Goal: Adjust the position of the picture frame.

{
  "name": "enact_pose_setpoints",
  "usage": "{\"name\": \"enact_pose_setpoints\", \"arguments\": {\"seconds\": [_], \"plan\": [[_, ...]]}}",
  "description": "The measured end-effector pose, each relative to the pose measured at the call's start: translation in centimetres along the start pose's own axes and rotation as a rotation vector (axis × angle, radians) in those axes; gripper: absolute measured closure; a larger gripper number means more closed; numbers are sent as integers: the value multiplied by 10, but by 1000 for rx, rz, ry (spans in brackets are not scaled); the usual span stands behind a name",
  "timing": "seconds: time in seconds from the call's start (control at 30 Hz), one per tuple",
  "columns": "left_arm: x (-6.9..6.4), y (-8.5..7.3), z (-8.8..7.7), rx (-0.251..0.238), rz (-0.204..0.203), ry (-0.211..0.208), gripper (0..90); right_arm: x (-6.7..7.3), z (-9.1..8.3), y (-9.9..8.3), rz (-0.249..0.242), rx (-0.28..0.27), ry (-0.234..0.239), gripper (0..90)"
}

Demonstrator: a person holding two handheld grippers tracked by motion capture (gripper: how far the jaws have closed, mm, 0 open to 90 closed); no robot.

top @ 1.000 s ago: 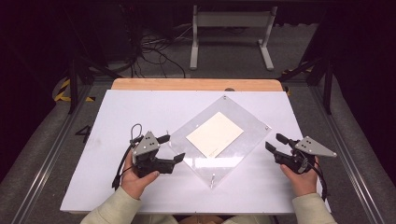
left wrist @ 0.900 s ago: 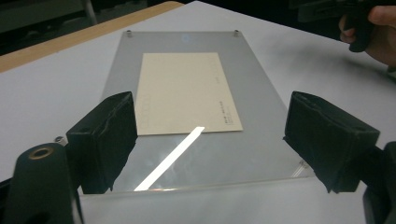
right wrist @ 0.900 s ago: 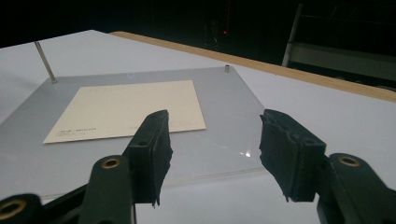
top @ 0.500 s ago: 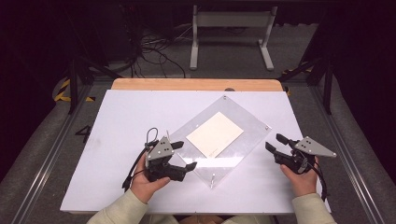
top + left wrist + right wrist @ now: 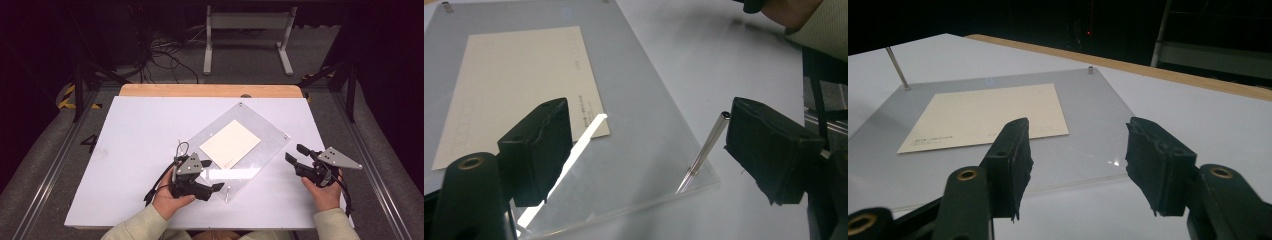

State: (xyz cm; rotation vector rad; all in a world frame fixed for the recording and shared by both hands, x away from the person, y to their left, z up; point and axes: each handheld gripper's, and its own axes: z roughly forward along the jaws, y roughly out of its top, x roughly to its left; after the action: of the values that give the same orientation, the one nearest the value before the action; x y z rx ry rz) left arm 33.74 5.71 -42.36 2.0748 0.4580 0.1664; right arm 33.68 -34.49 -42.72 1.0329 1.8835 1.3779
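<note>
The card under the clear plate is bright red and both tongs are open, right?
Not quite. The card is cream, not red, as the high view shows. It does lie under the clear plate, and both the left tongs and right tongs are open.

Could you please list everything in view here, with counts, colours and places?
Acrylic plate: one, clear, lying diagonally at the middle of the table.
Card: one, cream, lying flat at the plate's middle.
Pin: one, silver, standing tilted at the plate's near corner.
Stud: one, silver, at the plate's far corner.
Table: one, white top with a wooden far edge.
Stand: one, white, on the floor beyond the table.
Cables: several, black, on the floor behind the table.
Left gripper: one, black, jaws open, close beside the pin.
Right gripper: one, black, jaws open, right of the plate.
</note>
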Motion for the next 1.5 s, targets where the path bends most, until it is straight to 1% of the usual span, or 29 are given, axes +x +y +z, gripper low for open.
{"name": "enact_pose_setpoints", "arguments": {"seconds": [0.03,0.13,0.2,0.27,0.33,0.37,0.4,0.47,0.53,0.63,0.73,0.77,0.83,0.9,0.93,0.97,1.13,1.27,1.37,1.43,1.47,1.5], "plan": [[0,0,2,7,-1,0,202,0,0,0,7,1,2,425],[-3,-1,8,18,-4,-22,229,0,-1,0,8,2,3,425],[-5,-2,11,19,9,-36,250,0,-1,0,8,1,4,426],[-9,-2,14,27,15,-39,272,0,-1,-1,8,1,3,426],[-11,-2,18,33,20,-33,312,0,0,-1,6,3,2,425],[-12,-3,20,35,22,-32,342,0,0,-1,4,2,3,426],[-12,-4,21,38,15,-42,371,0,0,-1,4,2,3,426],[-14,-5,24,37,17,-52,435,0,0,-1,6,3,4,427],[-17,-6,27,38,29,-57,502,-1,0,-1,4,4,3,428],[-22,-7,35,61,47,-69,590,-1,0,-1,5,7,5,428],[-25,-10,42,94,64,-66,664,0,0,-1,3,5,6,428],[-25,-11,44,104,63,-75,697,0,0,-1,2,4,7,428],[-25,-12,45,111,62,-87,763,-1,0,-1,4,8,14,450],[-26,-12,46,107,68,-103,817,0,0,-1,1,16,21,481],[-26,-12,46,107,68,-103,832,0,0,-1,1,16,21,481],[-26,-12,45,109,72,-100,832,0,0,-2,-14,17,22,508],[-25,-11,41,116,85,-88,844,1,0,-1,-29,35,25,566],[-20,-12,31,121,63,-71,845,0,0,0,-30,37,13,554],[-14,-18,20,123,38,-40,846,0,1,2,-25,47,4,532],[-8,-21,10,122,17,-14,846,0,2,3,-28,48,2,526],[-6,-23,6,120,13,-6,846,0,3,4,-26,47,9,523],[-3,-25,1,115,0,8,846,0,3,4,-28,45,13,518]]}}
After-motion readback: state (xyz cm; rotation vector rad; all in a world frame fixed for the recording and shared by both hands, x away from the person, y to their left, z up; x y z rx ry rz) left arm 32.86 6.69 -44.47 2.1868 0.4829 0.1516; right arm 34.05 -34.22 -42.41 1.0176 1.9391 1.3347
